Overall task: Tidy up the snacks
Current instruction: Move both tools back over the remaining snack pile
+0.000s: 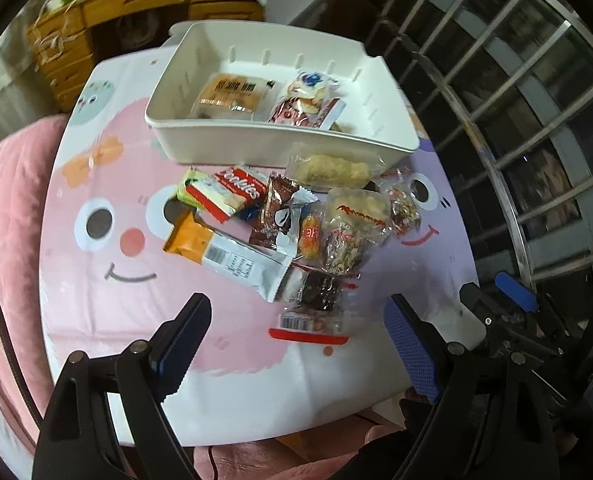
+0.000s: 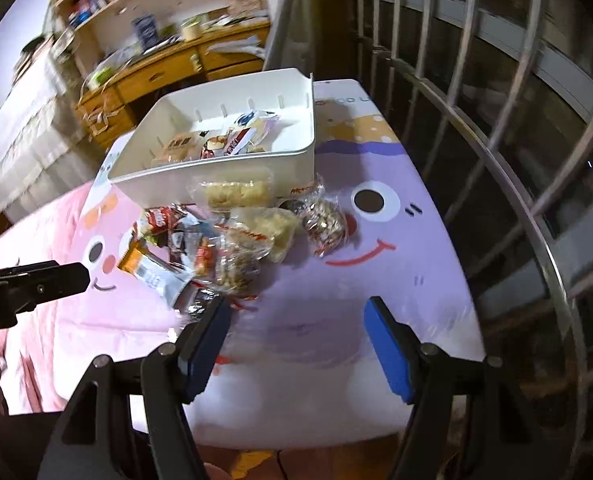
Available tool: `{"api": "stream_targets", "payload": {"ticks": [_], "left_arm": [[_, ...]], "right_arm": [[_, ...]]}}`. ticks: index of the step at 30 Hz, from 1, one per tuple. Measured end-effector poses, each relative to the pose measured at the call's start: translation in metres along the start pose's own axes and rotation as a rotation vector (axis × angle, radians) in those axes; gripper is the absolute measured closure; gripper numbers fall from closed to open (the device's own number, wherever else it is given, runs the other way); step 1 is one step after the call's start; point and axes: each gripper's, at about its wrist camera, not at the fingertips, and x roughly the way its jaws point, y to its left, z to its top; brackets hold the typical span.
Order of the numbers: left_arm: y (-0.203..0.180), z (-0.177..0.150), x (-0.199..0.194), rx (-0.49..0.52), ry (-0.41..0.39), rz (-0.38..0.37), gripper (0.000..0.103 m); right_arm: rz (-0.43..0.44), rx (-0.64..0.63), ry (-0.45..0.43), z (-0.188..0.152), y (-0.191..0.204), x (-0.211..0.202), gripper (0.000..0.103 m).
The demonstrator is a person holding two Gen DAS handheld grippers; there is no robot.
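A white plastic bin (image 1: pixel 280 138) (image 2: pixel 296 160) stands at the far side of a small table with a cartoon-face cover (image 1: pixel 108 300) (image 2: pixel 336 300). It holds a few wrapped snacks, among them a brown bread pack (image 1: pixel 230 94). In front of it lies a loose pile of several wrapped snacks (image 1: pixel 280 224) (image 2: pixel 232 236), with a dark brownie pack (image 1: pixel 316 290) nearest me. My left gripper (image 1: pixel 296 344) is open and empty, just short of the brownie pack. My right gripper (image 2: pixel 298 344) is open and empty over the purple part of the cover, right of the pile; it also shows in the left wrist view (image 1: pixel 512 292).
A metal window grille (image 1: pixel 516 80) (image 2: pixel 496 120) runs close along the table's right side. A wooden desk with shelves (image 1: pixel 136 4) (image 2: pixel 156 60) stands behind the table. Pink bedding (image 1: pixel 8 220) lies to the left.
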Motion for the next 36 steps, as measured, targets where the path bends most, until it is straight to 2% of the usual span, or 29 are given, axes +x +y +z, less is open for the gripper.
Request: {"api": "stream_targets", "payload": {"ticks": [7,13,20,26,36], "left_arm": [[-0.013,-0.001,0.035,-0.147,0.045,0.018,0.016],[-0.025,-0.008,0.067,-0.199,0.116,0.032,0.016],[-0.034,-0.014,0.108,-0.173,0.157,0.118,0.016],[-0.036,-0.012,0.141,-0.167,0.175,0.145,0.016],[-0.039,-0.007,0.176,-0.194,0.172,0.170,0.016]], "right_arm": [[0.056,-0.160,0.034,0.030,-0.019,0.029,0.033],[0.070,-0.328,0.028,0.044,-0.019,0.053,0.033],[0.062,-0.491,-0.007,0.040,-0.018,0.090,0.033],[0.045,-0.583,-0.045,0.031,-0.017,0.122,0.033],[0.107,-0.622,-0.056,0.033,-0.016,0.151,0.033]]}}
